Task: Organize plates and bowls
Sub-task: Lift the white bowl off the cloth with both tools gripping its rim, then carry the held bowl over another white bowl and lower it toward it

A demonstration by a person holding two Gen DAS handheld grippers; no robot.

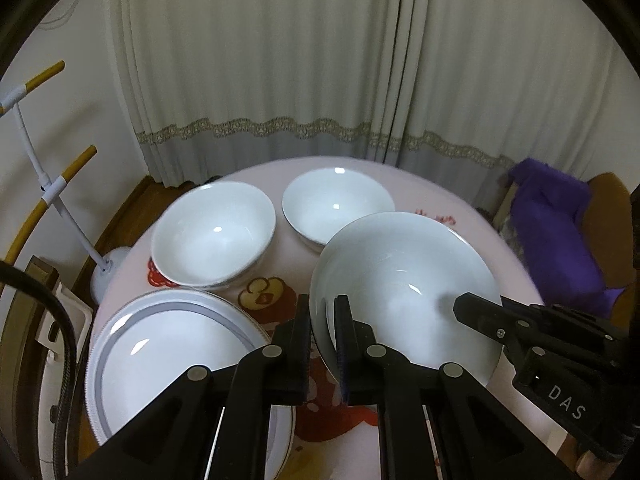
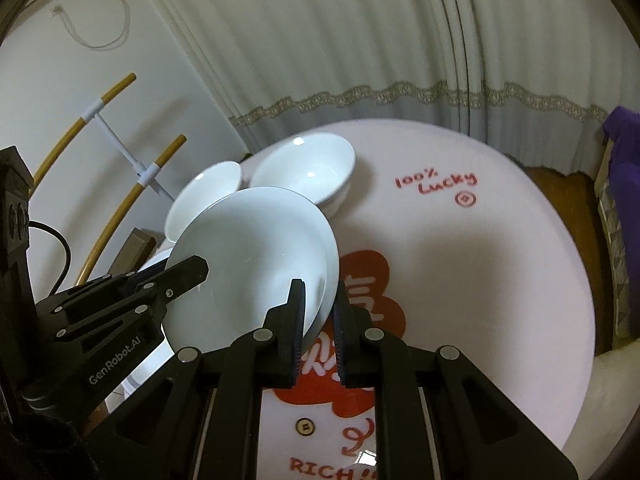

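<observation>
- A wide, shallow white dish (image 1: 404, 292) is held between both grippers and looks clear of the round table (image 2: 500, 280). It fills the lower right of the left wrist view and the left centre of the right wrist view.
- The left gripper (image 1: 322, 344) has its jaws pinched together on the dish's near-left rim, the thin edge running up between the two pads.
- The right gripper (image 2: 320, 328) is likewise clamped on the opposite rim. In the left wrist view it enters from the lower right, one finger lying over the inside of the dish.
- Two grips on opposite edges make sense: a broad, smooth dish would swing or slip from a single pinch.
- The dish is tilted, its hollow facing up and toward the cameras, far rim higher than the near one. Being round it has no real long axis; the line between the two grips runs roughly left to right across the frame.
- Lower left in the left wrist view lies a flat plate (image 1: 172, 356) with a grey band. That is probably where the dish is headed, though I can only guess.
- Two deep white bowls (image 1: 214, 236) (image 1: 338, 204) sit side by side at the far edge of the table, close but not nested, in front of the curtain (image 1: 320, 60).
- The pink tablecloth is bare on its right side.
</observation>
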